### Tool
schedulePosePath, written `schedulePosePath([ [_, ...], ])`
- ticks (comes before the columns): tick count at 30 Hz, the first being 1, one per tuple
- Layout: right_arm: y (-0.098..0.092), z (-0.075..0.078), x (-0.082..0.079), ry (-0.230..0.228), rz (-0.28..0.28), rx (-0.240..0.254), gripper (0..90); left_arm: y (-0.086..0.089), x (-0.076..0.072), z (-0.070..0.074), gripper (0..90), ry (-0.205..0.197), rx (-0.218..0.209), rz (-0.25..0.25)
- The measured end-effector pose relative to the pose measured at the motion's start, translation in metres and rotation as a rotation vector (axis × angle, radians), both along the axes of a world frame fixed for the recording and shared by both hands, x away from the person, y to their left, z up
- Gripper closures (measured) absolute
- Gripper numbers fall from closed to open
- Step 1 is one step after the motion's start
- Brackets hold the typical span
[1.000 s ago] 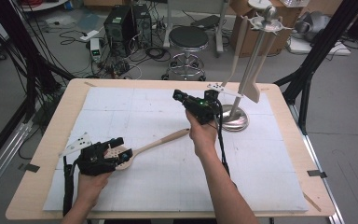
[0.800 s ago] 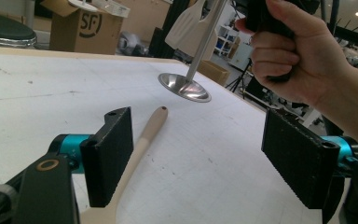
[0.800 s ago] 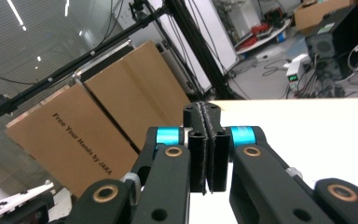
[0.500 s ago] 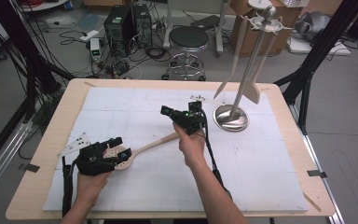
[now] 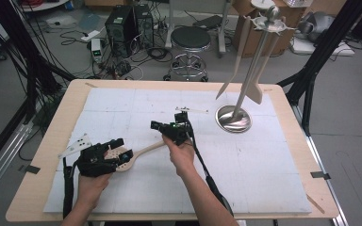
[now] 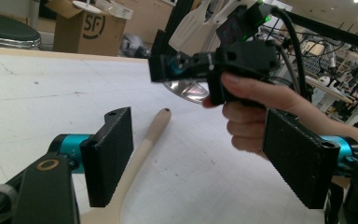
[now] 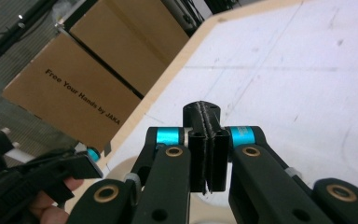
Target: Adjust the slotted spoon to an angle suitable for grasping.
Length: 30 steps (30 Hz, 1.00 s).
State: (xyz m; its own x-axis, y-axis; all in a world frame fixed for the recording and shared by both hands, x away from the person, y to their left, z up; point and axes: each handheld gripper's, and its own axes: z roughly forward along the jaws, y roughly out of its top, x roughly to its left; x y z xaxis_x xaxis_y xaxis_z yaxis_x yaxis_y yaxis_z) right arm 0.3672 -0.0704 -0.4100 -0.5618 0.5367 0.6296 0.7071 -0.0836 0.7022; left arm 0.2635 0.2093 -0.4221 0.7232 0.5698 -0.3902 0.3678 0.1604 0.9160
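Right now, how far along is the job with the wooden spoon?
Two utensils hang on the stand. The wooden spoon lies on the table between the open left gripper's jaws, ungripped; the shut right gripper hovers over its handle end. Gripping, lifting and probably hanging it remain.

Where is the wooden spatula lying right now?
In the high view, the wooden spatula lies left of centre on the white mat, between the left tongs and the right tongs.

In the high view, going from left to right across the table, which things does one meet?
Left black gripper over the spoon's bowl → pale wooden spoon → right black gripper above the handle's end → shiny round metal stand base with hanging pale utensils.
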Motion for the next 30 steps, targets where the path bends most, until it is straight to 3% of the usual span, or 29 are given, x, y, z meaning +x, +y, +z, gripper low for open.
schedulePosePath([
  [7, 0.028, -0.022, -0.001, 0.075, 0.054, -0.078, 90.0, 0.000, 0.000, 0.000, 25.6, 0.001, 0.004, 0.001],
  [21, 0.051, -0.041, 0.003, 0.216, 0.071, -0.141, 90.0, 0.001, 0.002, 0.001, 25.6, -0.003, 0.010, 0.001],
  [30, 0.077, -0.047, 0.002, 0.243, 0.089, -0.233, 90.0, 0.003, 0.001, 0.001, 25.7, -0.004, 0.003, 0.003],
])
